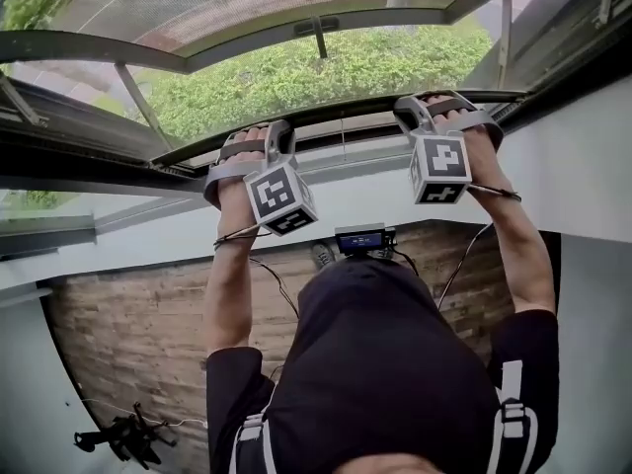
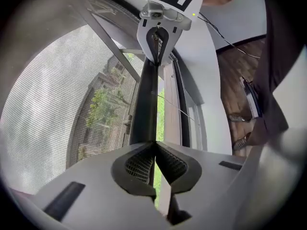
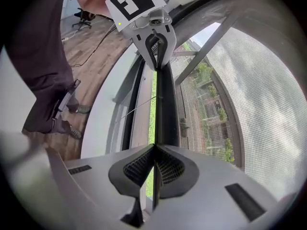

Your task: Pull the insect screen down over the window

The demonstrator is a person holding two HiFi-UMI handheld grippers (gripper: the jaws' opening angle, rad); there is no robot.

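Wooden floor [image 1: 128, 334] below us, one window [image 1: 59, 156], one insect screen [image 2: 62, 104], one dark pull bar [image 2: 145, 104], we had two grippers clamped on it, left gripper [image 2: 154, 145] and right gripper [image 3: 153, 147].

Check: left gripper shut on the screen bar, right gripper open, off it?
Not quite. The right gripper is shut on the bar too; the right gripper view shows it. The left gripper is shut on it as said.

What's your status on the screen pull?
Left hand-held gripper and right hand-held gripper both shut on screen bar. Mesh above it, open gap below. No obstruction seen.
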